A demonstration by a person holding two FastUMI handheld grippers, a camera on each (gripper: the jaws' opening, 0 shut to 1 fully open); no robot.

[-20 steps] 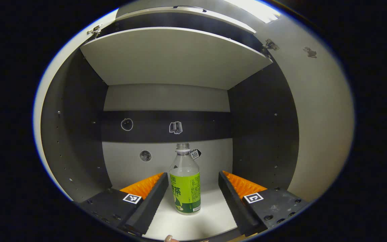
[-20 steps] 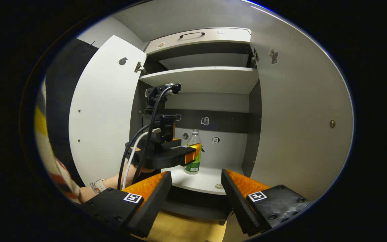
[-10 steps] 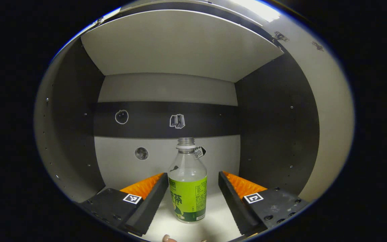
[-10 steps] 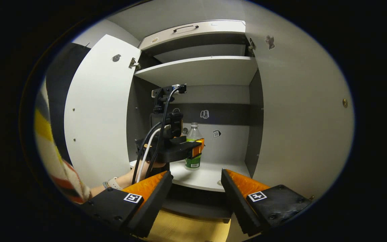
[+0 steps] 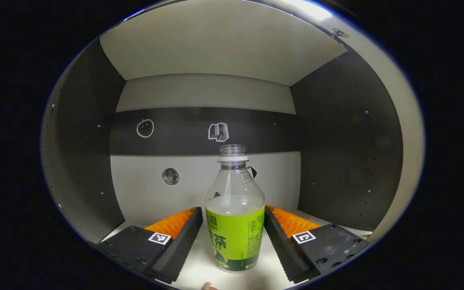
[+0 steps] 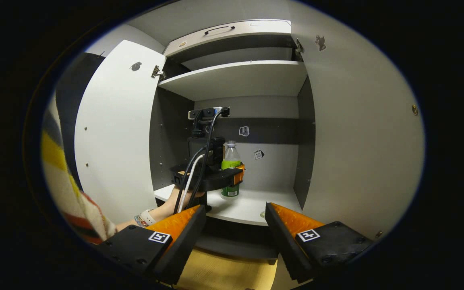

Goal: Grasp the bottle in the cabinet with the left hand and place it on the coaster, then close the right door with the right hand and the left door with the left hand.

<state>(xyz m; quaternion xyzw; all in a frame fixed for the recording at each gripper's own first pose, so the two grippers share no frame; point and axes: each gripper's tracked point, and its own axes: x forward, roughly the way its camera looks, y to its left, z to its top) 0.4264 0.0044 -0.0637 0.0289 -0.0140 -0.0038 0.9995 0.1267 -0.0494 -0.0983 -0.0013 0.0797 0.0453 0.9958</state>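
Left tool advanced, straddling bottle

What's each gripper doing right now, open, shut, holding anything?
Left gripper: open, fingers either side of the bottle on the cabinet shelf, no grip yet.
Right gripper: open, empty, in front of the cabinet.
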